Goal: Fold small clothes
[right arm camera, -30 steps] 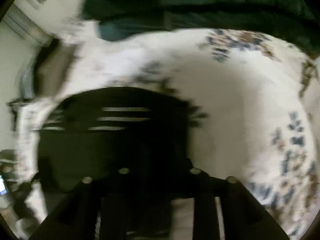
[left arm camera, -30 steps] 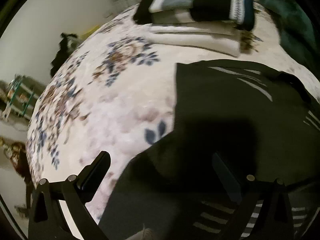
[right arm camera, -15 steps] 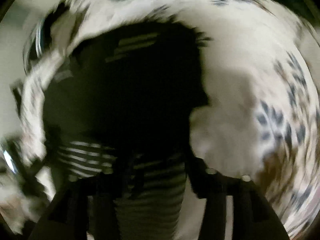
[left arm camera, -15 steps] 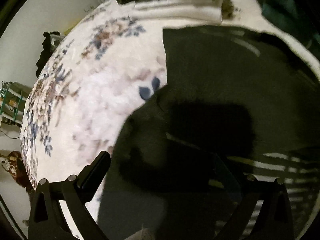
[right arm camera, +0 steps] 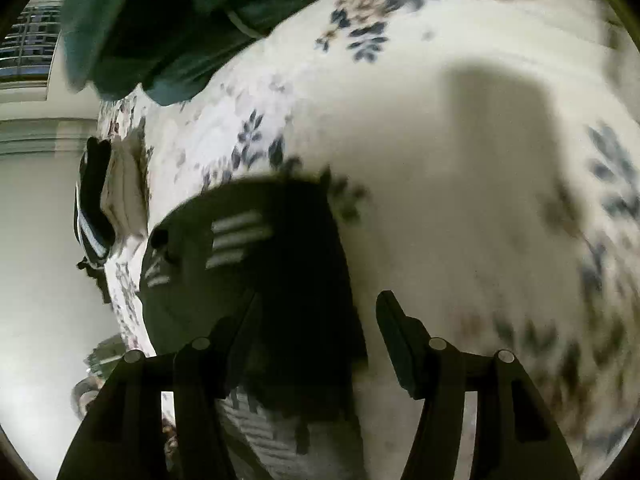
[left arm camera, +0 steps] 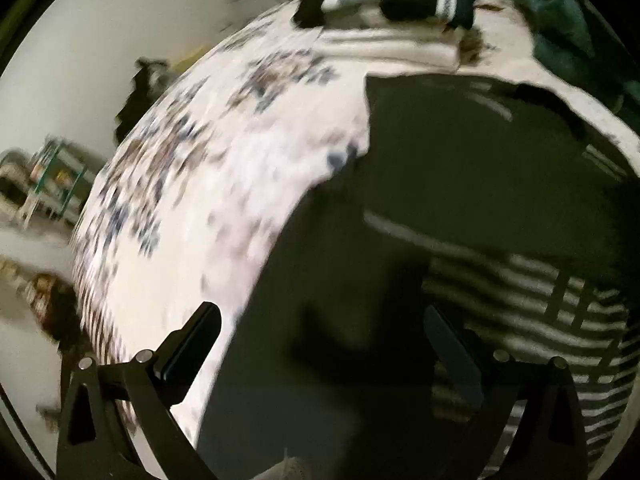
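Black striped garment [left arm camera: 460, 184] is lying toward twelve o'clock beneath my left gripper [left arm camera: 324, 344], nearer than my right gripper [right arm camera: 320, 320]; both are spread, holding nothing.

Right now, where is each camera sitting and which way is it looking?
Left wrist: sits on the left gripper, looking along its open fingers over the dark garment on the flowery bedspread toward the folded pile.
Right wrist: sits on the right gripper, looking down its open fingers at the dark garment and bedspread.
Both views share the garment, bedspread, folded pile and green blanket.
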A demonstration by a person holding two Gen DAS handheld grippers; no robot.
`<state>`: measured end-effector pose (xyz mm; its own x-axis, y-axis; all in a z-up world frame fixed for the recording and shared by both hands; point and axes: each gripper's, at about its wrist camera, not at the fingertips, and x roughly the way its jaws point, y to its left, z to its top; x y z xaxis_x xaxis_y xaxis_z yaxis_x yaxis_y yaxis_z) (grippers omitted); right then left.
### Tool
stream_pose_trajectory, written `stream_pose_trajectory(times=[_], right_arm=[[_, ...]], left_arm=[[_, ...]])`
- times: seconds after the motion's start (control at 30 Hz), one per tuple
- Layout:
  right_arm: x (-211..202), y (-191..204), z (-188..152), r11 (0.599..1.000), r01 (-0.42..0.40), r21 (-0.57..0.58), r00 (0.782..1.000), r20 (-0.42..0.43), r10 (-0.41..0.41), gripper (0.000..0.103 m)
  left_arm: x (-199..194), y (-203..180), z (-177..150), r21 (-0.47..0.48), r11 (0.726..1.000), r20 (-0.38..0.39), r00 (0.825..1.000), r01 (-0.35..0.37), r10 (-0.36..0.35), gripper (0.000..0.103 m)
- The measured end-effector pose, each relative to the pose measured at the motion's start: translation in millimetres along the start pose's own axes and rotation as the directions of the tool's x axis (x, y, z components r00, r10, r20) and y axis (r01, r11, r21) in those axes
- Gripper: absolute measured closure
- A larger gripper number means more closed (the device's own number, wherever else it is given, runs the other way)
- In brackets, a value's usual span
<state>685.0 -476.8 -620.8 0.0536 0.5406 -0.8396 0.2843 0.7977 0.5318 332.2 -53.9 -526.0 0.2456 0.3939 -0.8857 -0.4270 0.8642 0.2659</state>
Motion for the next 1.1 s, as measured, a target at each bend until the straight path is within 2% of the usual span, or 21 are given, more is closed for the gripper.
stream_pose_trajectory(times=[0.07,0.17,0.2,0.23,0.27,0.3,0.33,0.4,0.43,0.47,0.53,0.57,0.6,0.63,0.7,0.83,0.93,1.0,1.07,1.1], right_arm=[[32,-6,32,0.999,-0.037,0.007,0.998,-0.048,0.037,0.041],[68,-8,58,0.994,-0.114,-0.003,0.986,-0.125,0.113,0.043],[76,-6,62,0.987,-0.16,-0.015,0.977,-0.145,0.156,0.063],[82,-4,62,0.984,-0.176,-0.037,0.972,-0.161,0.168,0.096],[91,1,62,0.985,-0.149,-0.083,0.973,-0.188,0.131,0.096],[92,6,60,0.986,-0.107,-0.126,0.981,-0.176,0.084,0.096],[84,13,60,0.98,-0.054,-0.19,0.99,-0.137,0.028,0.097],[67,21,63,0.969,-0.01,-0.247,0.997,-0.076,-0.009,0.099],[61,21,70,0.964,0.038,-0.263,0.997,-0.048,-0.053,0.099],[65,17,75,0.965,0.061,-0.256,0.995,-0.065,-0.08,0.098],[75,12,77,0.967,0.062,-0.248,0.985,-0.139,-0.098,0.096],[76,14,75,0.968,0.037,-0.247,0.981,-0.174,-0.082,0.094],[72,15,72,0.969,0.018,-0.248,0.977,-0.202,-0.07,0.082],[65,15,67,0.968,0.004,-0.251,0.973,-0.223,-0.062,0.065],[46,10,54,0.967,-0.052,-0.248,0.971,-0.237,-0.008,0.045],[11,-18,14,0.966,-0.09,-0.242,0.959,-0.281,0.019,0.044],[2,-39,-1,0.969,-0.092,-0.23,0.956,-0.292,0.021,0.044],[-2,-53,2,0.973,-0.095,-0.211,0.958,-0.284,0.033,0.044],[1,-63,16,0.981,-0.117,-0.158,0.961,-0.269,0.071,0.044],[4,-64,24,0.982,-0.131,-0.139,0.96,-0.264,0.091,0.044]], left_arm=[[-9,-4,-16,-0.023,0.999,-0.006,0.999,-0.046,0.046,0.0],[-29,-11,-48,-0.066,0.994,-0.031,0.996,-0.085,0.083,0.0],[-34,-15,-58,-0.075,0.994,-0.047,0.996,-0.085,0.082,0.0],[-37,-18,-65,-0.076,0.994,-0.057,0.995,-0.083,0.079,0.0],[-42,-25,-78,-0.067,0.995,-0.075,0.994,-0.08,0.075,0.0],[-46,-30,-86,-0.053,0.995,-0.084,0.994,-0.08,0.075,0.0],[-51,-37,-96,-0.03,0.996,-0.093,0.992,-0.083,0.08,0.0],[-60,-46,-114,0.0,0.997,-0.108,0.991,-0.078,0.077,0.0],[-64,-50,-123,0.011,0.998,-0.119,0.991,-0.064,0.064,0.0],[-68,-53,-131,0.017,0.998,-0.128,0.99,-0.059,0.061,0.0],[-74,-57,-146,0.017,0.998,-0.157,0.986,-0.053,0.055,0.0],[-78,-60,-155,0.015,0.999,-0.177,0.983,-0.046,0.047,0.0],[-82,-62,-162,0.013,0.999,-0.19,0.981,-0.039,0.041,0.0],[-86,-63,-168,0.014,0.999,-0.194,0.98,-0.029,0.032,0.0],[-100,-71,-185,0.029,1.0,-0.199,0.98,0.008,-0.002,0.0],[-124,-109,-226,0.143,0.982,-0.21,0.973,0.124,-0.093,0.0],[-123,-151,-253,0.208,0.95,-0.253,0.951,0.235,-0.18,0.003],[-111,-180,-265,0.237,0.93,-0.284,0.936,0.279,-0.209,0.014],[-98,-205,-270,0.279,0.921,-0.288,0.938,0.273,-0.192,0.047],[-91,-217,-271,0.312,0.919,-0.279,0.948,0.24,-0.152,0.055]])
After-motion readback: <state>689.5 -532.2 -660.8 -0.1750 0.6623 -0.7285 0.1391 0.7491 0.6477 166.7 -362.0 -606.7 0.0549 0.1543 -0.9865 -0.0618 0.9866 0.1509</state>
